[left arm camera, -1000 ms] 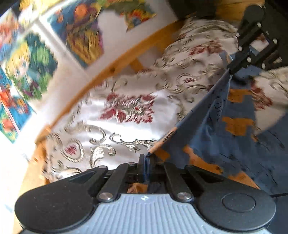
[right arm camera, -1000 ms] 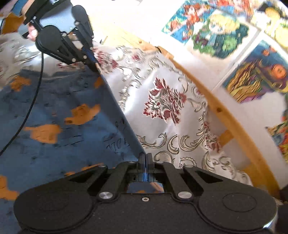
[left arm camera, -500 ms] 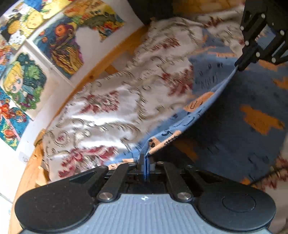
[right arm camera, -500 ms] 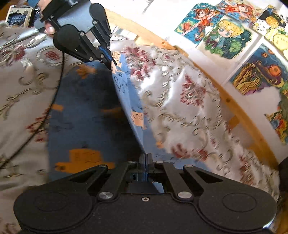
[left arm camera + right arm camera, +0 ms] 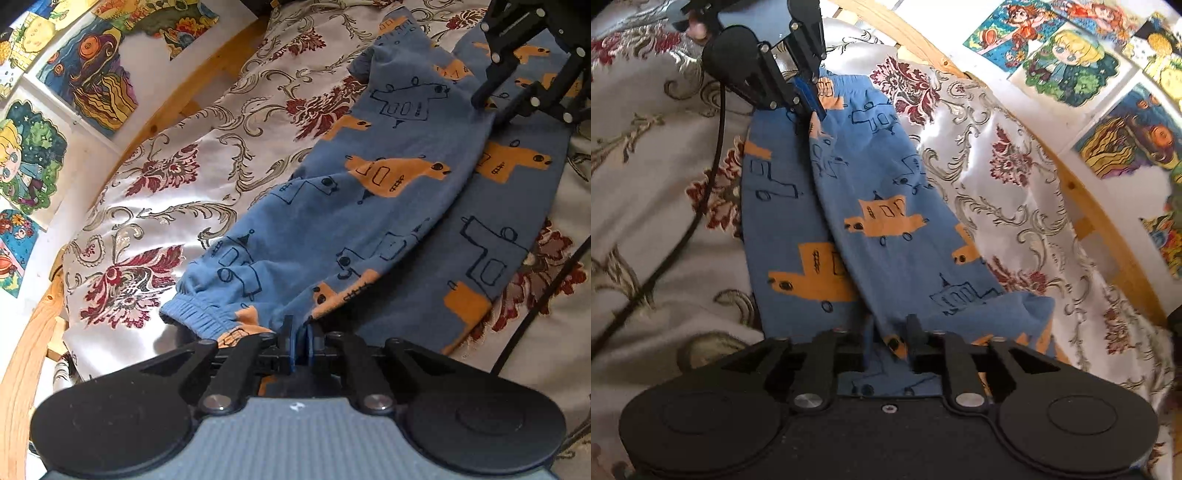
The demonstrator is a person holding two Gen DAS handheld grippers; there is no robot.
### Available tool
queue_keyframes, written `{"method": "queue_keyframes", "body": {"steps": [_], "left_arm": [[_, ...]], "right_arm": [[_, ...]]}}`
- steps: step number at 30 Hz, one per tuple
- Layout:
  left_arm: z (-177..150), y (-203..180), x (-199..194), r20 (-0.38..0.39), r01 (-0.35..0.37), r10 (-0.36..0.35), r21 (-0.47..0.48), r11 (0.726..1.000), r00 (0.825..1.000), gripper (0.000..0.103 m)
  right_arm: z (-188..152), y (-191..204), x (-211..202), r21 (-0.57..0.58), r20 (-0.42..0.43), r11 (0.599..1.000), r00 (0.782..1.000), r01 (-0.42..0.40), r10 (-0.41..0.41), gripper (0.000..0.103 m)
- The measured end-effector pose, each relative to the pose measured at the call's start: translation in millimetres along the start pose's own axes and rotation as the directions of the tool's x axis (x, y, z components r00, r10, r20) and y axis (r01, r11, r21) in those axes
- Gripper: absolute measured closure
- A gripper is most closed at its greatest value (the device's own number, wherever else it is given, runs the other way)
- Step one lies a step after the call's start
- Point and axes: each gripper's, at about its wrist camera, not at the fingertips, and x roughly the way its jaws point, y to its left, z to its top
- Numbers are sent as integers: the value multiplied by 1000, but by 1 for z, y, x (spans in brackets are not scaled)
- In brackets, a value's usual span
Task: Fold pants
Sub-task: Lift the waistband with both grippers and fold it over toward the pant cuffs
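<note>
while the left gripper (image 5: 300, 341) sits nearly closed on a pinch of blue cloth by the cuff (image 5: 199, 314), the right gripper (image 5: 886, 338) stands spread, nothing between its fingers, cloth lying loose under them.

near: the pants (image 5: 388, 206), blue with orange vehicle print, lie flat on the bed's floral cover (image 5: 155, 206), one leg folded over the other, upper leg skewed a little off the lower.

long axis: runs straight from one gripper to the other. left gripper holds the cuff end; right gripper hovers over the waist end, seen far off in the left wrist view at (image 5: 517, 85). in the right wrist view the left gripper shows far along the garment at (image 5: 809, 99), blue pads clamped on the hem.

far: wooden bed rail (image 5: 1082, 199), then wall with coloured drawings (image 5: 1067, 66). a black cable (image 5: 701, 206) trails over the cover beside the pants.

judgement: lengthwise fold looks done. next fold is end to end, so the cuff end, already held by the left, would travel along the axis toward the right gripper. risk: upper leg sliding further askew.
</note>
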Motion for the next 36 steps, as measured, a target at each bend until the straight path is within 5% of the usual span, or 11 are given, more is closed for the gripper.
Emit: {"method": "queue_keyframes", "body": {"steps": [4, 8, 9, 11, 12, 13, 21, 36], "left_arm": [[2, -3, 1, -3, -22, 22, 24, 999, 1000, 89], [3, -5, 2, -2, -52, 52, 28, 998, 999, 90], [3, -5, 2, -2, -60, 60, 31, 998, 998, 93], [3, -7, 0, 10, -83, 83, 48, 995, 997, 97], [3, -9, 0, 15, -97, 96, 63, 993, 995, 99], [4, -12, -1, 21, -117, 116, 82, 990, 993, 101], [3, -23, -12, 109, -234, 211, 281, 931, 971, 102], [-22, -12, -22, 107, -144, 111, 382, 913, 988, 102]], "right_arm": [[-6, 1, -2, -46, 4, 997, 998, 58, -58, 62], [-10, 6, -1, -95, 9, 991, 995, 95, -94, 61], [-11, 9, -1, -104, 12, 989, 995, 104, -103, 63], [-12, 13, 1, -131, 20, 984, 993, 117, -116, 80], [-12, 15, 1, -139, 19, 983, 993, 117, -116, 96], [-12, 16, 3, -139, 16, 984, 994, 112, -111, 99], [-1, 7, -9, -97, 22, 990, 995, 100, -98, 103], [28, 38, -41, -129, -49, 990, 997, -59, 53, 103]]}}
